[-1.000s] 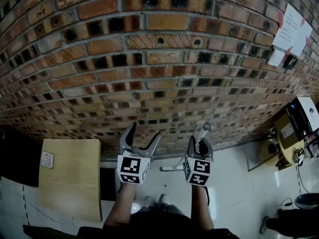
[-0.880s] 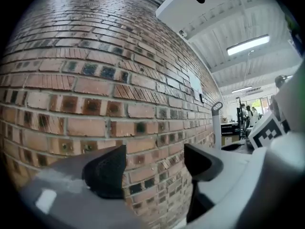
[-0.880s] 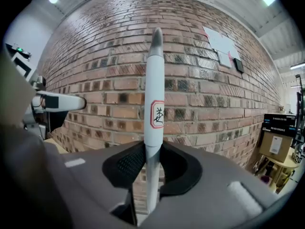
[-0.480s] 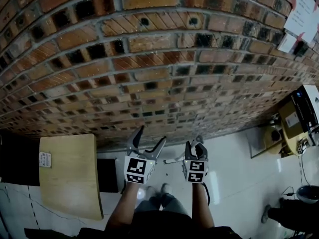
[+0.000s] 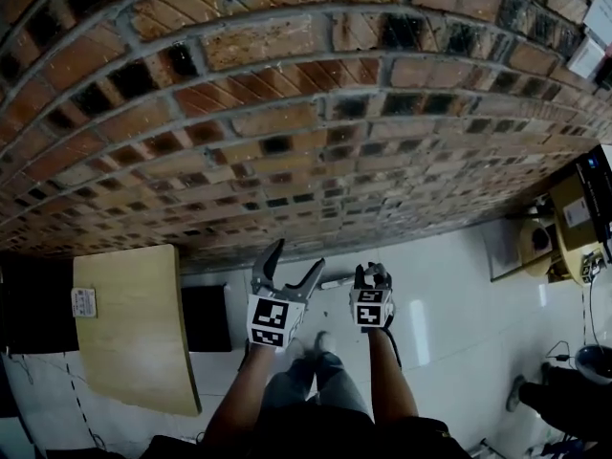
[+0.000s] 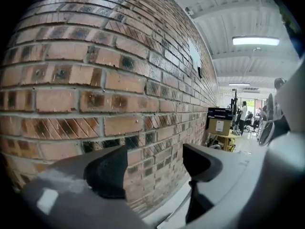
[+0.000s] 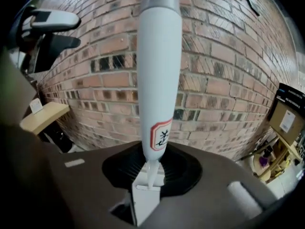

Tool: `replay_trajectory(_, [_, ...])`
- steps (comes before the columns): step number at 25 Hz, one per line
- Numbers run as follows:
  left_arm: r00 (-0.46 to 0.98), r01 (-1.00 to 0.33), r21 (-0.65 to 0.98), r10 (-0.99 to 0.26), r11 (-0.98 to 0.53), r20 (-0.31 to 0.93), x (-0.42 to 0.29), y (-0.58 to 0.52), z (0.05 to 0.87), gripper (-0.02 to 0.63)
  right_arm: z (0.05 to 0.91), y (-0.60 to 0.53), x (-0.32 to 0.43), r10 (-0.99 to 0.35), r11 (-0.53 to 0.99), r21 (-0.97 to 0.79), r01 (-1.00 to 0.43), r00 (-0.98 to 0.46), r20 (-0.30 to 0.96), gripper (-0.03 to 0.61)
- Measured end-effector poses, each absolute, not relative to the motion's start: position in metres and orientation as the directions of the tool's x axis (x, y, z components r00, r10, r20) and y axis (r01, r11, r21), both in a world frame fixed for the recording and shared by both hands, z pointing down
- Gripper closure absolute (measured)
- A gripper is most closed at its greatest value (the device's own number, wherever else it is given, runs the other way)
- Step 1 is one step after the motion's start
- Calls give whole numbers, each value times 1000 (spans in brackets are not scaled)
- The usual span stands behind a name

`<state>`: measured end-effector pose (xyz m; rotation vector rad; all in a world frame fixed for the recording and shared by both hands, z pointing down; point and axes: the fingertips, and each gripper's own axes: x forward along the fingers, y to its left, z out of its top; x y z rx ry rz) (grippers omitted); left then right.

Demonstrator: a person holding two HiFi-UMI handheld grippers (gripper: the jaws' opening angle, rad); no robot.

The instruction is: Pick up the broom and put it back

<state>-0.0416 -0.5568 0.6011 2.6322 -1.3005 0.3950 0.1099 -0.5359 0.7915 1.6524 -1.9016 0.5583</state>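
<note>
The brick wall (image 5: 287, 113) fills my view, likely the broom's resting place. My right hand-held gripper (image 5: 371, 273) pinches the broom (image 7: 157, 80) by its white handle. My left hand-held gripper (image 5: 298, 258) is spread and empty, spare for steadying.

We lose the broom handle (image 7: 157, 80) past the top edge of the right gripper view, and its gripped end is partly hidden inside the right tongs (image 7: 151, 173). In the head view the right edge cuts off the wall papers (image 5: 601, 17). The distant person (image 6: 243, 113) is too small to make out.
</note>
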Motion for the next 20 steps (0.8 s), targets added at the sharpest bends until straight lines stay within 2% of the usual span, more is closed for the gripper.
replay_trajectory(5, [569, -803, 51, -740, -593, 358, -46, -559, 630, 248, 816, -567, 106, -768, 196, 103, -975, -88, 635, 485])
replay_trajectory(19, [527, -836, 79, -757, -543, 385, -76, -548, 646, 249, 841, -670, 79, -724, 227, -16, -974, -179, 666, 485])
replay_trajectory(20, [525, -838, 80, -757, -540, 390, -78, -546, 648, 249, 844, -672, 80, -720, 230, -9, -973, -176, 671, 471])
